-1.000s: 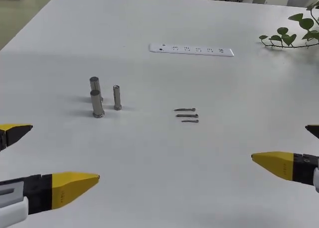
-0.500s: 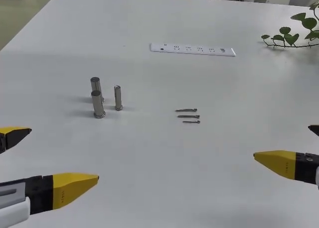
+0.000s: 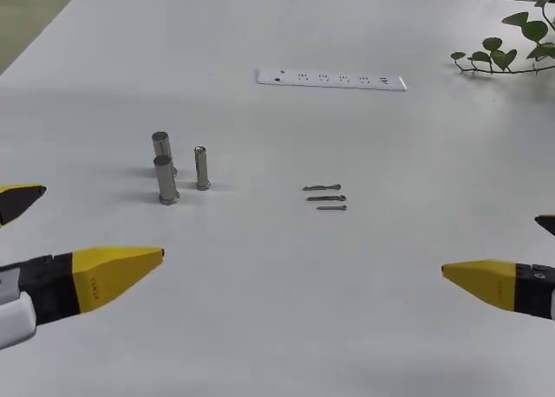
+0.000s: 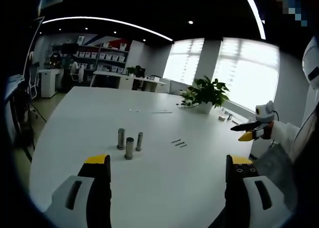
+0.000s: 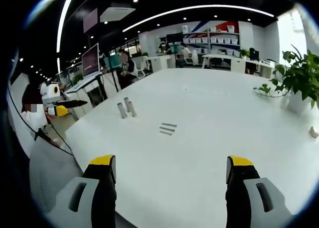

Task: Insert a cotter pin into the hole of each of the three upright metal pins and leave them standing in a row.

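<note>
Three upright metal pins (image 3: 166, 178) stand clustered at the table's left, also in the left gripper view (image 4: 129, 147) and the right gripper view (image 5: 125, 108). Three small cotter pins (image 3: 324, 198) lie side by side at the table's centre, seen too in the left gripper view (image 4: 178, 144) and the right gripper view (image 5: 167, 128). My left gripper (image 4: 167, 163) is open, its yellow tips at the near left in the head view (image 3: 87, 232). My right gripper (image 5: 169, 164) is open at the near right (image 3: 512, 258). Both hold nothing.
A white power strip (image 3: 331, 80) lies at the far side of the white table (image 3: 277, 310). A green potted plant (image 3: 512, 48) trails at the far right. Shelves and desks stand in the room behind.
My left gripper has risen slightly toward the metal pins. The head camera has tilted a little; pins and cotter pins have not moved.
</note>
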Tool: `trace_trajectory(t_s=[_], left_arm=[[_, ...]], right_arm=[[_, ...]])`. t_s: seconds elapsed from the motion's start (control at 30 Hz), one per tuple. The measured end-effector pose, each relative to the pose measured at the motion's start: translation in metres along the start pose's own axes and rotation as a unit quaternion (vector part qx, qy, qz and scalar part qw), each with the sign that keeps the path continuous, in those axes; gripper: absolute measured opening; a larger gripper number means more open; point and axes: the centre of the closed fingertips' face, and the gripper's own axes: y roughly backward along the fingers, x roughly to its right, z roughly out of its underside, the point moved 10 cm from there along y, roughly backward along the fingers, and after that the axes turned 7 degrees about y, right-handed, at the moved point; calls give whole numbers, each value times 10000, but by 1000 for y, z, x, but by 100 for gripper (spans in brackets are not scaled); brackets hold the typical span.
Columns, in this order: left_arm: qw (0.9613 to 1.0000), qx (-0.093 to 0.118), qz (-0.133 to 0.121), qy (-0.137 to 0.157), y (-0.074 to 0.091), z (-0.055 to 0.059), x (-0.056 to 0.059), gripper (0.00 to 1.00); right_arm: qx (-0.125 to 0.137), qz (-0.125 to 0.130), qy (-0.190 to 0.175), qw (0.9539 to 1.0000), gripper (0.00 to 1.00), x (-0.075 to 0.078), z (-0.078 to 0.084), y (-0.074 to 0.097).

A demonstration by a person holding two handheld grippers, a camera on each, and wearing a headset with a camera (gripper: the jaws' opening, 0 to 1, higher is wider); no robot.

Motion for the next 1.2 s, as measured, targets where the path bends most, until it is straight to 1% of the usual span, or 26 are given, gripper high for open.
trace_trajectory(t_s=[0.1, 0.17, 0.23, 0.53, 0.83, 0.9, 0.97, 1.0, 1.07, 1.13, 1.2], left_arm=[[10000, -70, -25, -28, -2, 1, -4, 95], [9999, -153, -49, -27, -3, 3, -6, 94], [9995, -276, -77, -102, -5, 6, -8, 94], [9989, -425, -102, -144, -10, 9, -13, 93], [9982, -510, -161, -284, -23, 5, -22, 91], [9978, -521, -199, -349, -27, 4, -26, 87], [9967, -603, -264, -480, -31, 2, -30, 78], [9962, -642, -282, -520, -35, 0, -33, 75], [9957, -632, -303, -603, -42, -4, -38, 74], [9955, -628, -252, -667, -48, -8, -42, 73], [9952, -619, -237, -715, -54, -12, -45, 68]], right_arm=[[-10, 2, 0, 10000, 90, 0, -1, 0], [-25, 5, 7, 10000, 90, 0, -1, 0], [-28, 20, -6, 10000, 90, 0, -1, 0], [-48, 65, -26, 10000, 90, 2, -1, 0], [-91, 70, -25, 9999, 89, 5, -2, -1], [-101, 85, -36, 9999, 89, 5, -2, -1], [-111, 81, -40, 9999, 89, 6, -2, -1], [-116, 76, -41, 9999, 89, 6, -2, -2], [-134, 78, -34, 9999, 89, 7, -2, -3], [-138, 82, -48, 9999, 89, 7, -2, -3], [-135, 74, -61, 9999, 89, 7, -1, -4]])
